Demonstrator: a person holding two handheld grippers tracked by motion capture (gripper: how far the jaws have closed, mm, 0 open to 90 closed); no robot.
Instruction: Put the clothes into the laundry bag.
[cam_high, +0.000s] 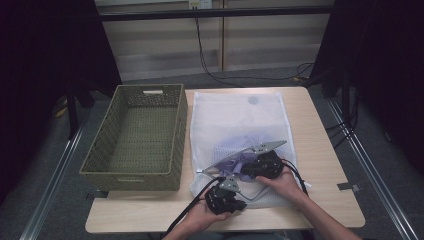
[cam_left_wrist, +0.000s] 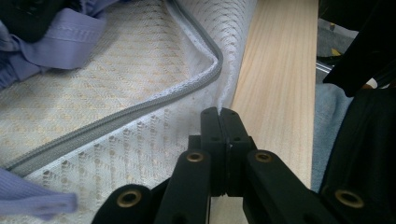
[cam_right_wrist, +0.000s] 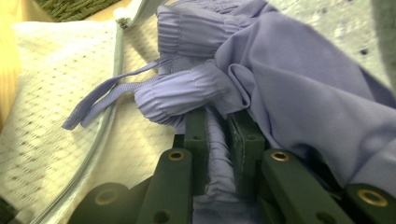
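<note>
One white mesh laundry bag (cam_high: 235, 125) lies flat on the bench (cam_high: 320, 150), running from near the far edge down toward the near edge, right of the middle. Its single grey zipper (cam_left_wrist: 140, 109) curves along the bag's open edge close to the near edge of the bench. One lilac garment (cam_right_wrist: 280, 79) with a gathered elastic waistband and a flat drawstring (cam_right_wrist: 98, 100) sits partly inside the bag's near half, bunched at the opening.

The right gripper (cam_right_wrist: 219, 135) is clamped on the garment: its two jaws stand narrow with a roll of the gathered lilac fabric pinched between them, seen plainly in the right gripper view. In the high view this gripper (cam_high: 262, 165) rests over the near part of the bag, held by the right hand (cam_high: 285, 182).

The left gripper (cam_left_wrist: 221, 114) has its two jaws pressed together on the white edge of the mesh bag, just beside the zipper's bend, where the bag meets the bare wood. In the high view it (cam_high: 225, 197) sits at the bag's near left corner, close to the near edge of the bench, in the left hand (cam_high: 200, 215).

One olive woven basket (cam_high: 135, 137) with cut-out handles stands on the left side of the bench, just beside the bag.
</note>
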